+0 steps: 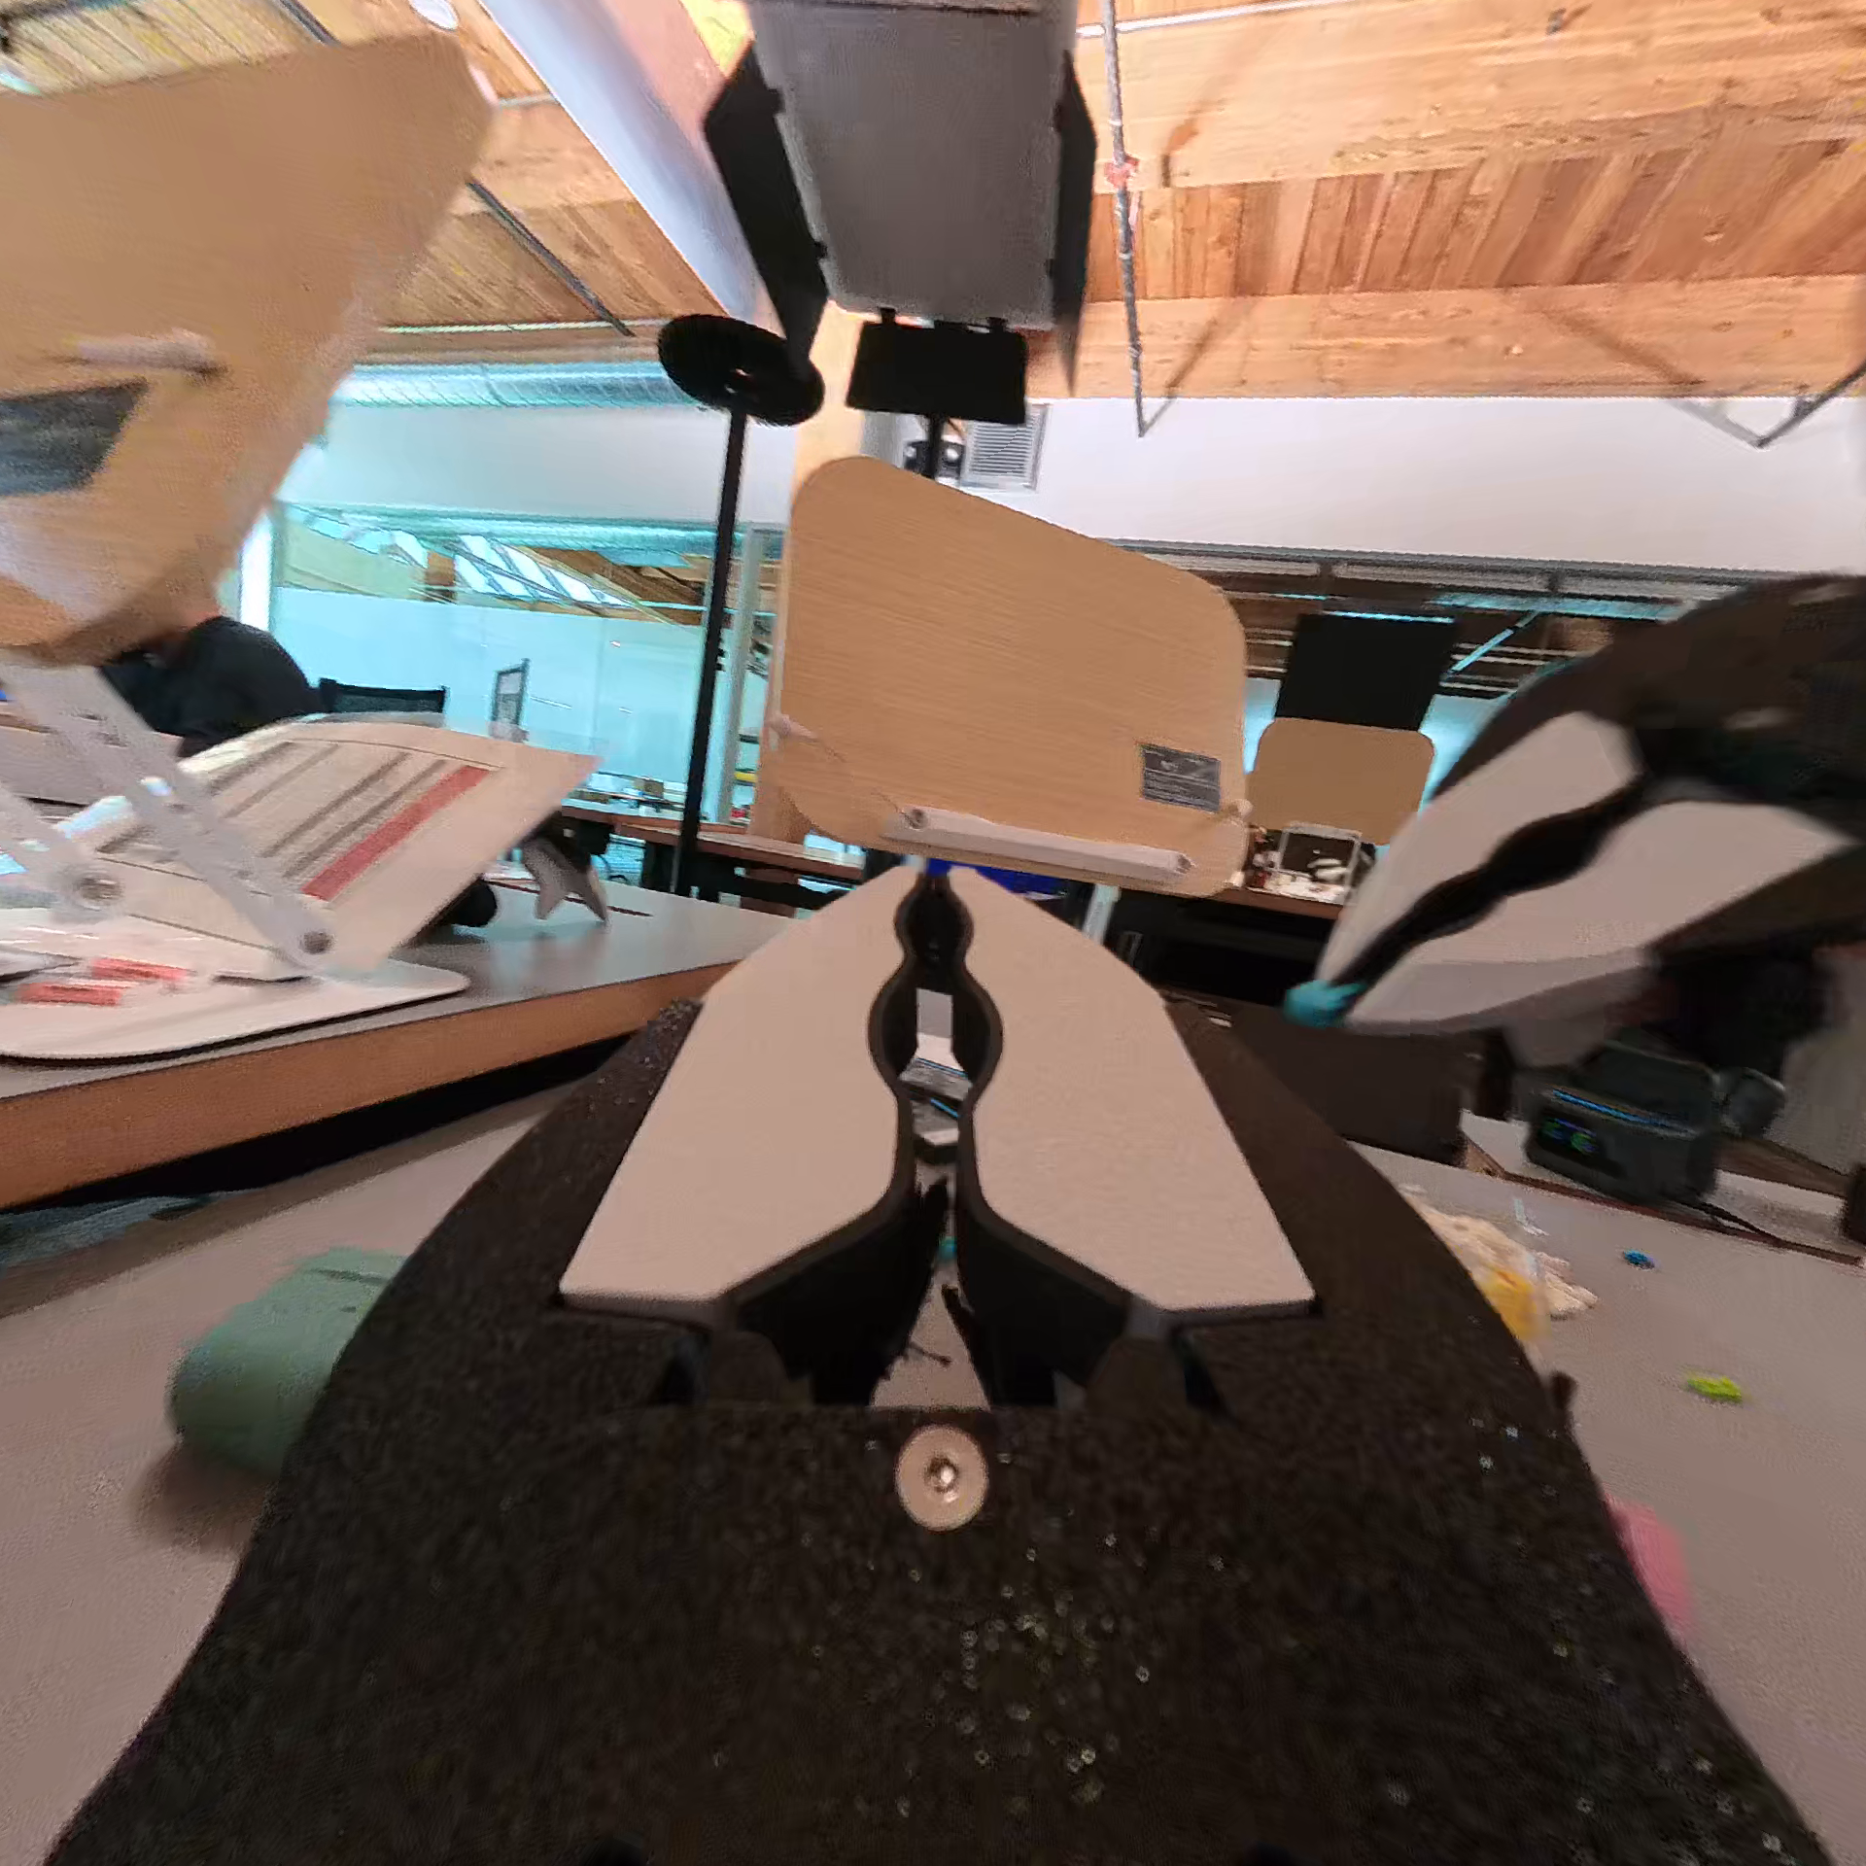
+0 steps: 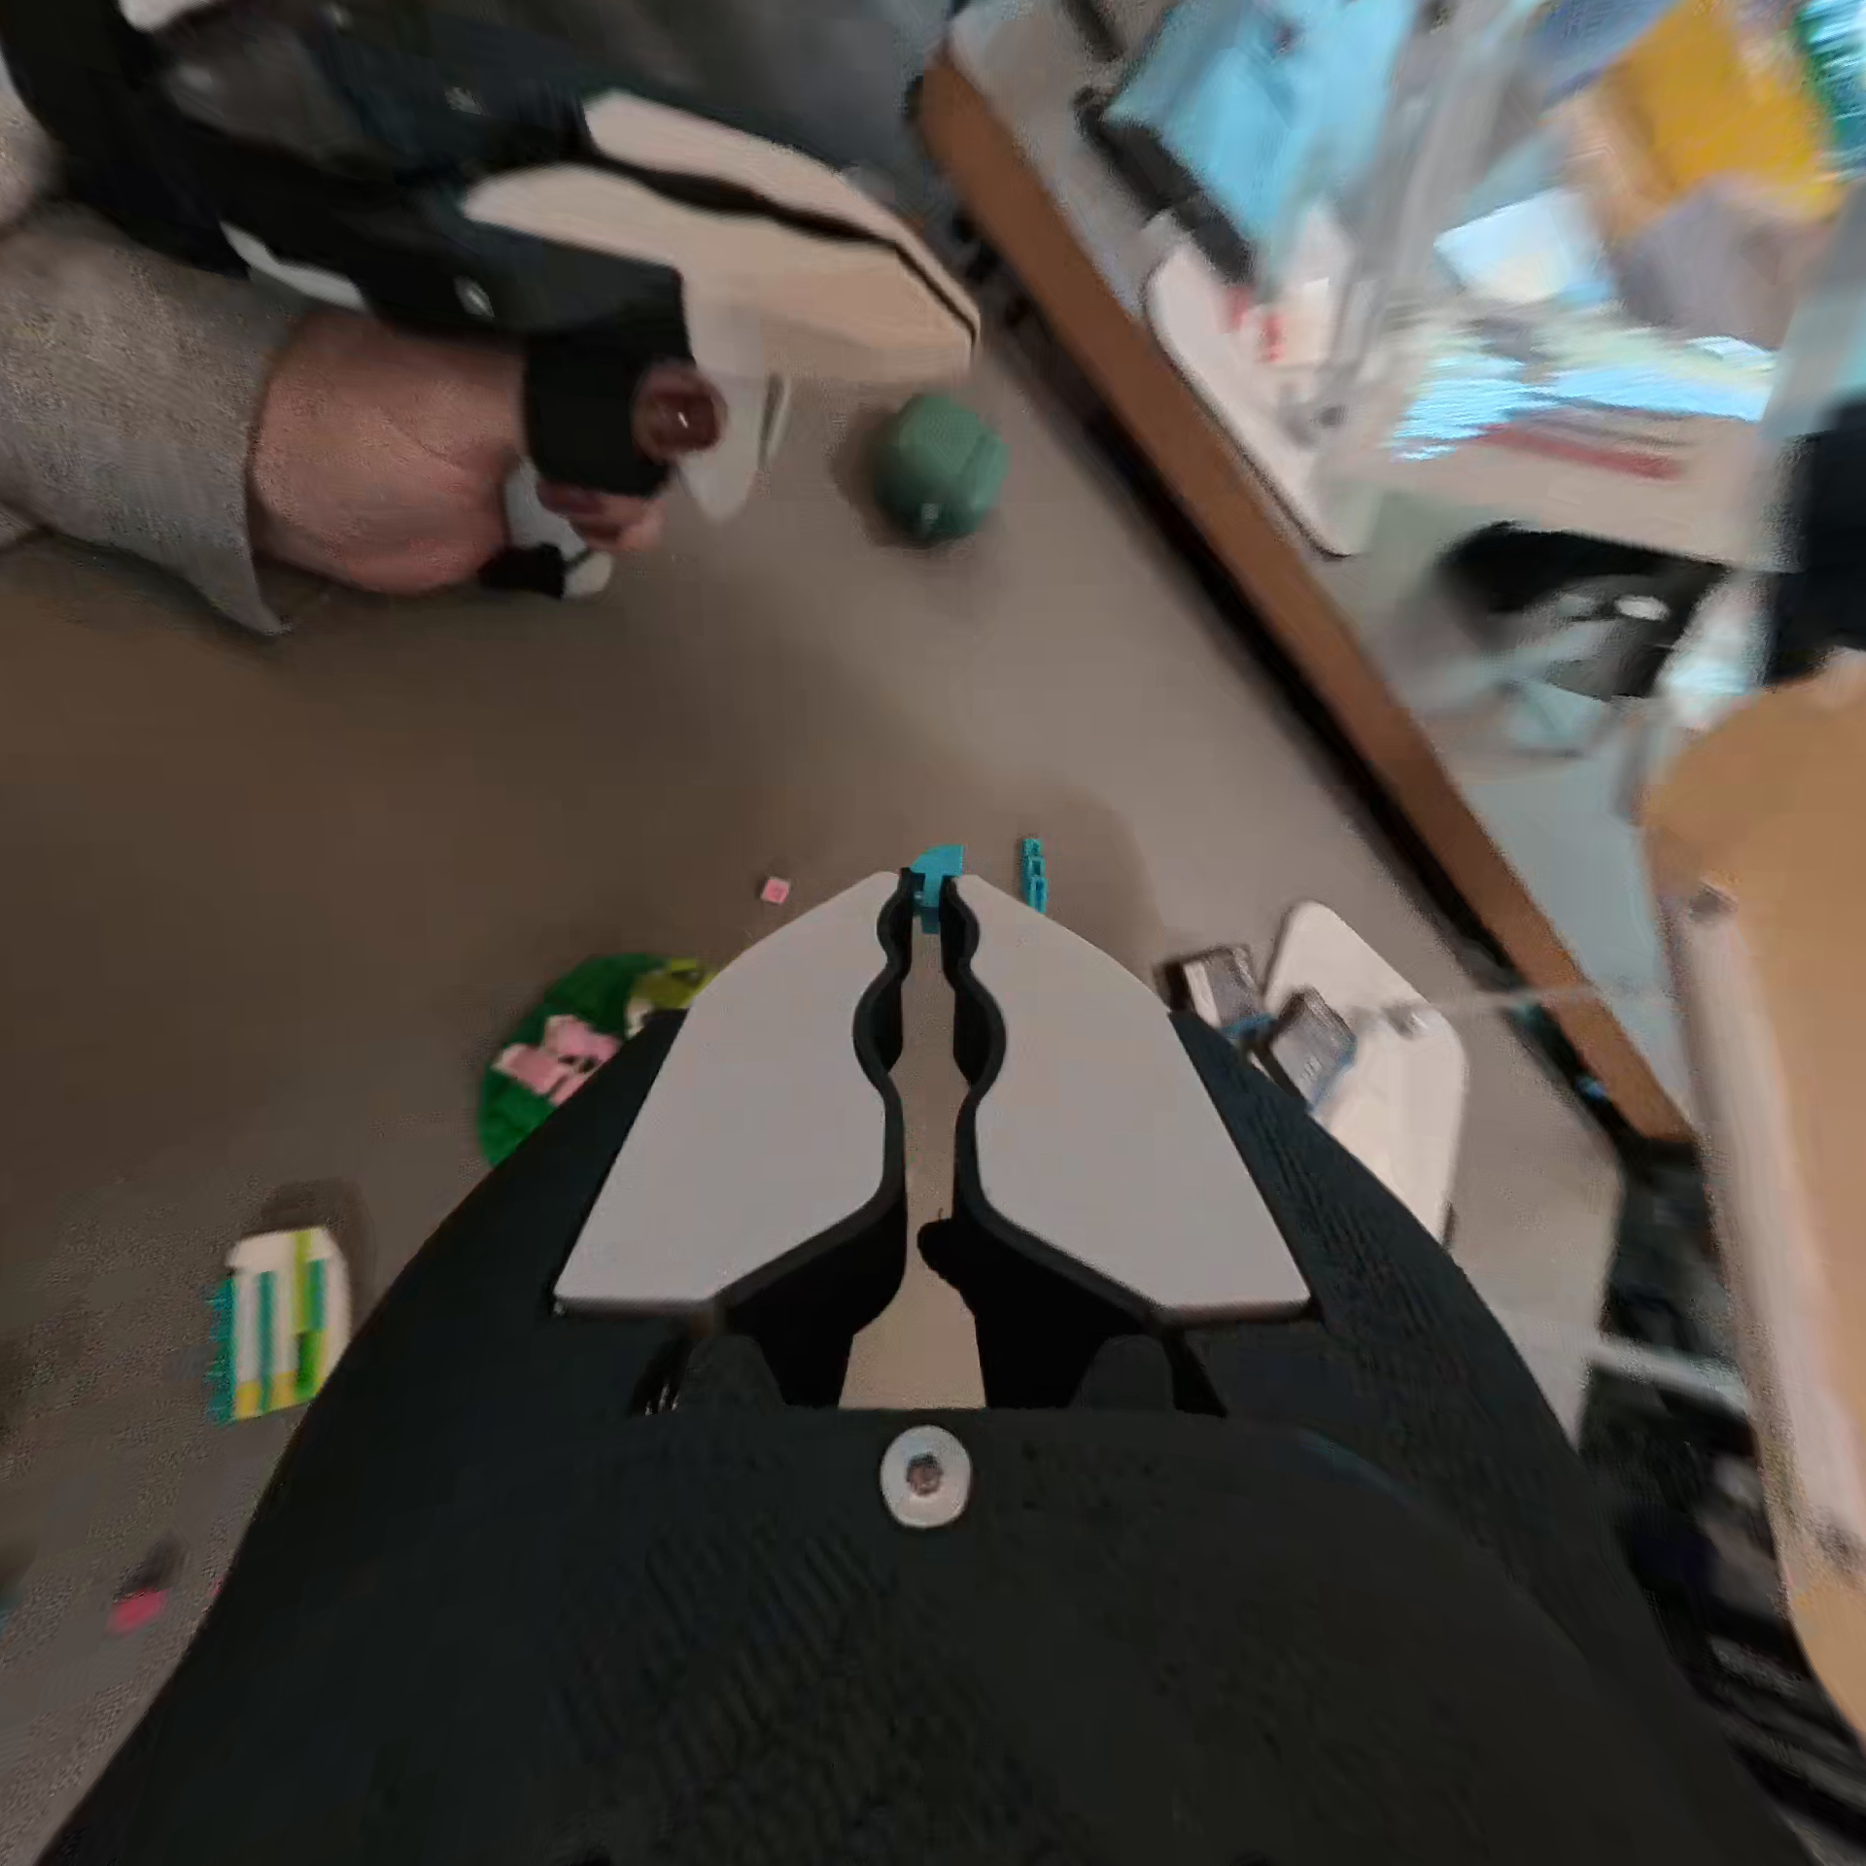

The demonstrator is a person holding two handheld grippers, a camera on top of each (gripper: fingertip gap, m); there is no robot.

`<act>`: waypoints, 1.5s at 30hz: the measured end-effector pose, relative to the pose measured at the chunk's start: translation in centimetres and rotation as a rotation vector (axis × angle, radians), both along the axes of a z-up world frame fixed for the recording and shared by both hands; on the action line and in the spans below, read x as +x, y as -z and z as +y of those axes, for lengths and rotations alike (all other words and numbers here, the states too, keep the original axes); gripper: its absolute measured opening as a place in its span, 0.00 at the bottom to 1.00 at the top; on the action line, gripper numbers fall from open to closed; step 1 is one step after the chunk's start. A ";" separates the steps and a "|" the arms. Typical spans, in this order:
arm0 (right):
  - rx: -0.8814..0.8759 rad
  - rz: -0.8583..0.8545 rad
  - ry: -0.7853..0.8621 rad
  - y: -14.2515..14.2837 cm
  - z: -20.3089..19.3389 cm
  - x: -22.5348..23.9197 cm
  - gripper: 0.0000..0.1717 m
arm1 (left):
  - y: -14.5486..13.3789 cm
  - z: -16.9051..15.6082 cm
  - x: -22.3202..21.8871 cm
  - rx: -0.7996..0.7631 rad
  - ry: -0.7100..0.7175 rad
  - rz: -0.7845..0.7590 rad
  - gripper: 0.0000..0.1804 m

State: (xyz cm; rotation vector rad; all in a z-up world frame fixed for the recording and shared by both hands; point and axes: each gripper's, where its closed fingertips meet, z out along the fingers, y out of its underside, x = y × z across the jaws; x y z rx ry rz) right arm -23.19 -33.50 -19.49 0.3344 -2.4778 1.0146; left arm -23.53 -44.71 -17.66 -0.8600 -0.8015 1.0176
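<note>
The right gripper (image 2: 931,889) pinches a small teal brick (image 2: 935,870) above the grey desk (image 2: 505,808). The left gripper (image 1: 935,889) is closed at twelve o'clock, blue showing at its tips. The board's dark label (image 1: 1179,775) is unreadable.

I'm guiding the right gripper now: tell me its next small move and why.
Probably lower the right gripper toward the grey table: its fingertips are shut on a small teal piece held above the surface, where a teal strip and a pink bit lie.
</note>
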 end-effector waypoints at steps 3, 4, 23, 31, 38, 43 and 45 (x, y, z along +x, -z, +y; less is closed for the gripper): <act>0.150 -0.087 -0.070 2.9 -3.2 -4.9 0.02 | 0.1 -2.4 -0.4 0.045 -0.035 -0.007 0.00; 0.190 -0.132 -0.072 4.2 -4.2 -6.1 0.02 | 0.1 -3.0 -0.5 0.064 -0.040 -0.008 0.00; 0.499 -0.140 0.152 10.1 -5.5 -12.9 0.14 | -0.5 -4.8 -1.3 0.115 -0.032 0.009 0.00; -0.083 -0.125 0.422 -3.3 2.4 -3.8 0.15 | -2.0 1.6 1.5 -0.030 0.154 0.124 0.00; -0.108 -0.279 0.701 3.1 14.9 10.0 0.15 | -1.8 9.8 5.4 -0.157 0.371 0.187 0.00; -0.078 -0.412 0.797 9.5 18.4 14.8 0.11 | -0.7 13.5 7.5 -0.284 0.452 0.204 0.00; -0.098 -0.450 0.823 10.5 19.0 15.6 0.09 | -0.2 14.2 7.6 -0.334 0.456 0.203 0.00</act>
